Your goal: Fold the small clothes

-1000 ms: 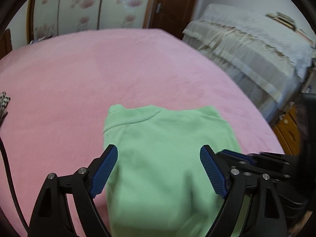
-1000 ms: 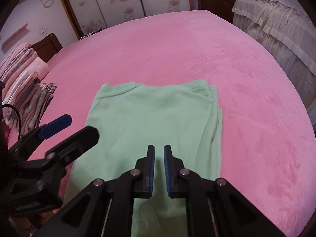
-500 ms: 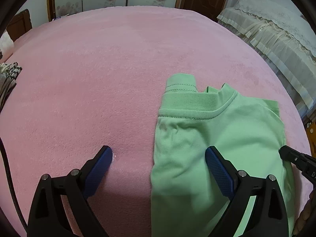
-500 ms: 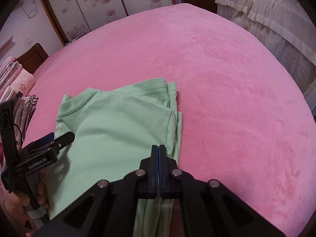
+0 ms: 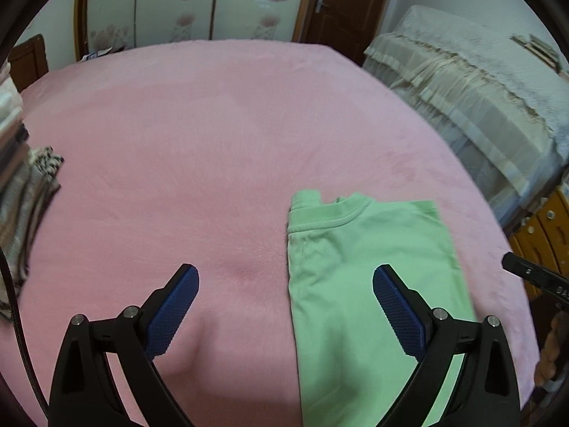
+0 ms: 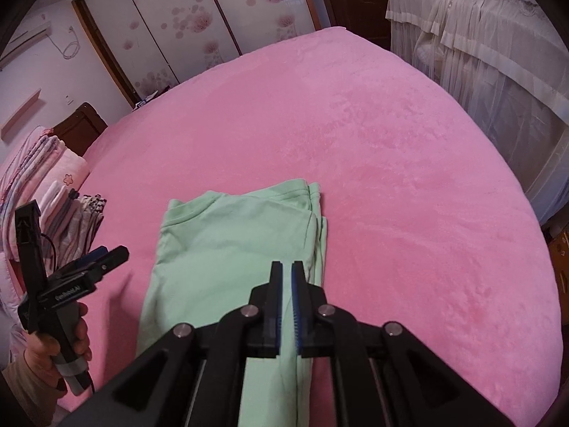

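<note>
On pink bedspread (image 5: 213, 142), folded green shirt (image 6: 231, 249); left gripper (image 5: 284, 306) wide apart, right gripper (image 6: 287, 306) slightly parted, empty.

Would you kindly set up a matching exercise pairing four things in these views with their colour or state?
Things:
1. shirt
2. blanket
3. left gripper
4. right gripper

Descriptions:
A. pink, spread over the bed
B. jaws wide apart, nothing between the pads
C. green, folded, lying flat
D. jaws nearly together, a thin gap, gripping nothing

Pairs: 1-C, 2-A, 3-B, 4-D
</note>
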Action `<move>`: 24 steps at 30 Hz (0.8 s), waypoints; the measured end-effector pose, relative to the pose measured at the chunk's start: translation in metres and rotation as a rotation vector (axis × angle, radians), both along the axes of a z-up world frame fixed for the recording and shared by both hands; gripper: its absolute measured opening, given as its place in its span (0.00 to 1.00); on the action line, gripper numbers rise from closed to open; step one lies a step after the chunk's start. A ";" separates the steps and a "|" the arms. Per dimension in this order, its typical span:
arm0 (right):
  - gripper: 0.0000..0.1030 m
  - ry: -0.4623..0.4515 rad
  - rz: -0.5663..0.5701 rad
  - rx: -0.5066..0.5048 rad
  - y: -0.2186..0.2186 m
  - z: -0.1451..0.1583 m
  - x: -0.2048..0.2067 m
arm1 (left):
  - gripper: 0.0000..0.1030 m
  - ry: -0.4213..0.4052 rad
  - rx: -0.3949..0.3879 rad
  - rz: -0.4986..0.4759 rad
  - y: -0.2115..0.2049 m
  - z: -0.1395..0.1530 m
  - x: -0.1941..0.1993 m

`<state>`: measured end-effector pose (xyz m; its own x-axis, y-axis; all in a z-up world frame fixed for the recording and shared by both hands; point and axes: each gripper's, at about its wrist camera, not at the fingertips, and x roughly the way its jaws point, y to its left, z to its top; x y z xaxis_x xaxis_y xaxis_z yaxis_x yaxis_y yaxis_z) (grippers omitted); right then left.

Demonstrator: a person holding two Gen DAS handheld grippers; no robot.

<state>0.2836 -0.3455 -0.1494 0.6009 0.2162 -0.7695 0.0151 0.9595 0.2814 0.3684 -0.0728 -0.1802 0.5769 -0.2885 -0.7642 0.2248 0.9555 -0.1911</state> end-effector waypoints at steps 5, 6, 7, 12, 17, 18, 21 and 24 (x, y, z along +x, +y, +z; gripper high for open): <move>0.31 -0.055 0.021 -0.037 0.009 0.030 -0.029 | 0.99 -0.031 -0.023 -0.014 0.017 0.041 -0.032; 0.31 -0.056 0.029 -0.042 0.010 0.034 -0.032 | 0.99 -0.034 -0.030 -0.022 0.019 0.049 -0.039; 0.31 -0.059 0.039 -0.043 0.011 0.038 -0.036 | 0.99 -0.039 -0.035 -0.029 0.020 0.055 -0.043; 0.42 -0.069 0.066 -0.077 0.016 0.051 -0.051 | 0.99 -0.015 -0.002 -0.107 0.008 0.066 -0.060; 0.65 -0.024 0.066 -0.072 0.009 0.040 -0.050 | 0.99 0.036 -0.033 -0.181 -0.008 0.051 -0.064; 0.65 -0.010 0.064 -0.063 0.007 0.036 -0.048 | 0.99 0.052 -0.045 -0.188 -0.010 0.046 -0.062; 0.65 0.035 0.060 -0.004 -0.001 0.016 -0.040 | 0.99 0.136 -0.071 -0.179 -0.011 0.016 -0.050; 0.65 0.069 0.042 0.051 -0.010 -0.007 -0.031 | 0.99 0.244 -0.072 -0.177 -0.017 -0.021 -0.035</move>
